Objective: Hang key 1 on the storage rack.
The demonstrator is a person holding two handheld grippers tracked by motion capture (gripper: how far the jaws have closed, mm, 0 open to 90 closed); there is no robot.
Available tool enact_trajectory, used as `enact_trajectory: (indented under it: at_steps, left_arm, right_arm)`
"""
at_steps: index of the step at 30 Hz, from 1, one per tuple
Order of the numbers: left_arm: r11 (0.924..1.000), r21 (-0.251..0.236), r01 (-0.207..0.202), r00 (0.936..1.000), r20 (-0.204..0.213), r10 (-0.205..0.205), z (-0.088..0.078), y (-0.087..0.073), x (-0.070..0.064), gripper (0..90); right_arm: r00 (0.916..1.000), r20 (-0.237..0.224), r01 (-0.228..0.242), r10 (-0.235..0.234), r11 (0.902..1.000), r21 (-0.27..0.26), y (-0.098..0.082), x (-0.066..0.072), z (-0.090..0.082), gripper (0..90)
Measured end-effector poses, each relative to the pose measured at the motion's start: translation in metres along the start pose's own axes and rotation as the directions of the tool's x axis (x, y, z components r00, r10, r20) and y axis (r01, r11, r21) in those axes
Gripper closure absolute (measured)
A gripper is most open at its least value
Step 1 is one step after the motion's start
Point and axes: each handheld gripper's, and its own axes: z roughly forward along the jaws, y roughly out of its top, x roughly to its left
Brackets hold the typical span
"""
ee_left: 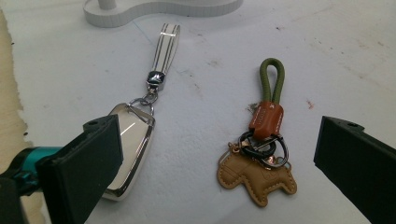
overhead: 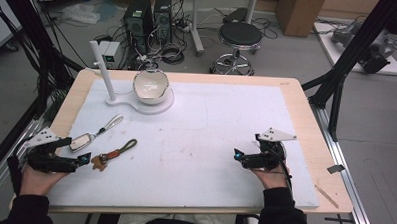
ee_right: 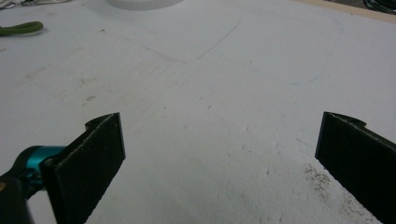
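Observation:
Two keychains lie on the white mat at the left. One is a silver key fob (overhead: pixel 80 141) (ee_left: pixel 132 144) with a striped grey strap (ee_left: pixel 166 43). The other is a tan leather horse charm (ee_left: pixel 256 176) (overhead: pixel 99 162) on a brown tab with an olive loop (ee_left: pixel 272 80) (overhead: pixel 126 146). My left gripper (overhead: pixel 83 157) (ee_left: pixel 219 158) stands open just in front of them, its left jaw over the fob's edge and the horse charm between the jaws. Over bare mat at the right, my right gripper (overhead: pixel 238 154) (ee_right: pixel 219 154) is open and holds nothing.
A white stand (overhead: pixel 139 106) with an upright post (overhead: pixel 102 67) and a white bowl (overhead: pixel 150 85) sits at the back left of the mat. The wooden table edge (overhead: pixel 312 126) runs around the mat. A stool (overhead: pixel 240 36) and computer towers stand on the floor beyond.

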Motion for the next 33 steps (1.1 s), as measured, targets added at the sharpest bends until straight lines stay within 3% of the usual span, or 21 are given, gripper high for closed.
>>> enact_trajectory:
  at_steps: [27, 33]
  left_arm:
    - [0.997, 0.028, -0.072, 0.9973, 0.018, 0.072, 0.026, 0.021, -0.014, 1.7]
    - [0.9952, 0.053, -0.082, 0.9964, 0.026, 0.081, 0.031, 0.022, -0.017, 1.7]
  right_arm:
    - [0.9997, 0.023, -0.009, 0.009, 0.9994, 0.032, -0.006, 0.0, 0.0, 0.5]
    - [0.9998, 0.016, -0.007, 0.006, 0.9992, 0.038, -0.007, 0.0, 0.001, 0.5]
